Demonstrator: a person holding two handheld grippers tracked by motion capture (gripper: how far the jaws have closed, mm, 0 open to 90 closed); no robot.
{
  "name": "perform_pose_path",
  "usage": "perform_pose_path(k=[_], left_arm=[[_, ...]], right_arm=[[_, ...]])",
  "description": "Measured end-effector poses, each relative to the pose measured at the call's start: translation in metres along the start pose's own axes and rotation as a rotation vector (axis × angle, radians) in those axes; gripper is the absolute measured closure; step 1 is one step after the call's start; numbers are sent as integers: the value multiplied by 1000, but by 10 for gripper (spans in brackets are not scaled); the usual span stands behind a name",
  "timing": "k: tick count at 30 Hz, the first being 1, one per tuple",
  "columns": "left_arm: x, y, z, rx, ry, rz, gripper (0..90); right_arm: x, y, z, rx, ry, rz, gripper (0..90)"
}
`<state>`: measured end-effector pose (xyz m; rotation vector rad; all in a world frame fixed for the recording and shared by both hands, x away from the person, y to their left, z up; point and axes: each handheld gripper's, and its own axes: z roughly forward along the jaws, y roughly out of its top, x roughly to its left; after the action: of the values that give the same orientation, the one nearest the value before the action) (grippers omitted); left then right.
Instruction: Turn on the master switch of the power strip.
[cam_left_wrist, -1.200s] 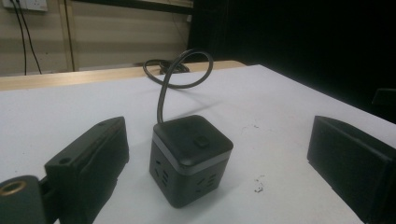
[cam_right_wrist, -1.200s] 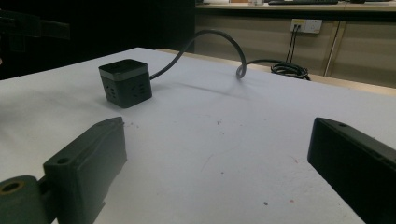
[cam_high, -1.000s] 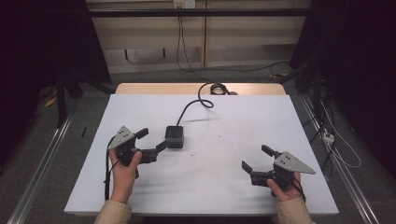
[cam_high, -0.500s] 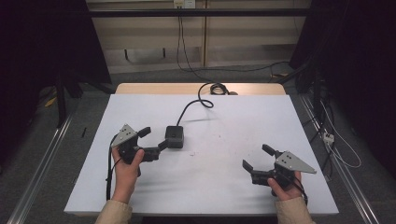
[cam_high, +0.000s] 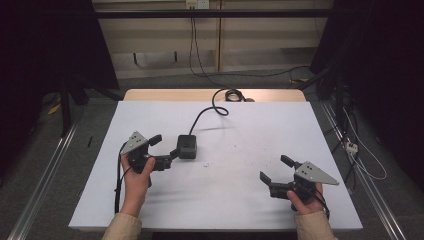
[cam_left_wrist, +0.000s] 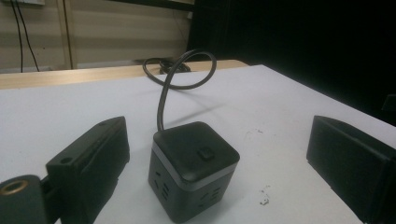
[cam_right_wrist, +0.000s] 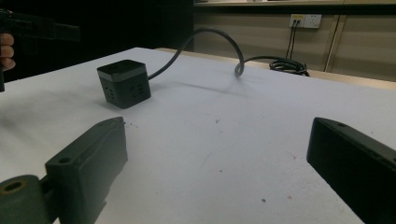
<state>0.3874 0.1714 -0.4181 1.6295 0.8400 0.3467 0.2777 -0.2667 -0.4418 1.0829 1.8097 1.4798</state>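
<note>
A black cube power socket (cam_high: 187, 146) sits left of centre on the white table (cam_high: 235, 210). Its dark cable (cam_high: 202, 117) arcs back to a coil (cam_high: 233, 94) at the far edge. My left gripper (cam_high: 165, 145) is open just left of the cube, its nearer jaw tip close to the cube's side. In the left gripper view the cube (cam_left_wrist: 194, 168) stands between the wide-apart jaws of that gripper (cam_left_wrist: 218, 126), untouched. My right gripper (cam_high: 275, 168) is open near the front right, holding nothing. From the right gripper (cam_right_wrist: 217, 126) the cube (cam_right_wrist: 123, 83) lies farther off to the left.
A wooden strip (cam_high: 150, 95) runs along the table's back edge. Beyond it, cables hang from a wall outlet (cam_high: 196, 4). Loose cables and a white plug (cam_high: 351, 147) lie on the floor at the right. The other hand (cam_right_wrist: 5, 51) shows in the right gripper view.
My left gripper has crept slightly forward and right toward the cube. The right gripper has hardly moved, and the cube stays in place.
</note>
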Motion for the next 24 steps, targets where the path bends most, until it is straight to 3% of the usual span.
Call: perform_pose_path(k=[14, 24], left_arm=[[0, 3, 11, 32, 3, 19, 162], [-2, 6, 20, 53, -24, 31, 251]], right_arm=[[0, -2, -1, -1, 2, -1, 46], [-2, -3, -5, -3, -9, 0, 47]])
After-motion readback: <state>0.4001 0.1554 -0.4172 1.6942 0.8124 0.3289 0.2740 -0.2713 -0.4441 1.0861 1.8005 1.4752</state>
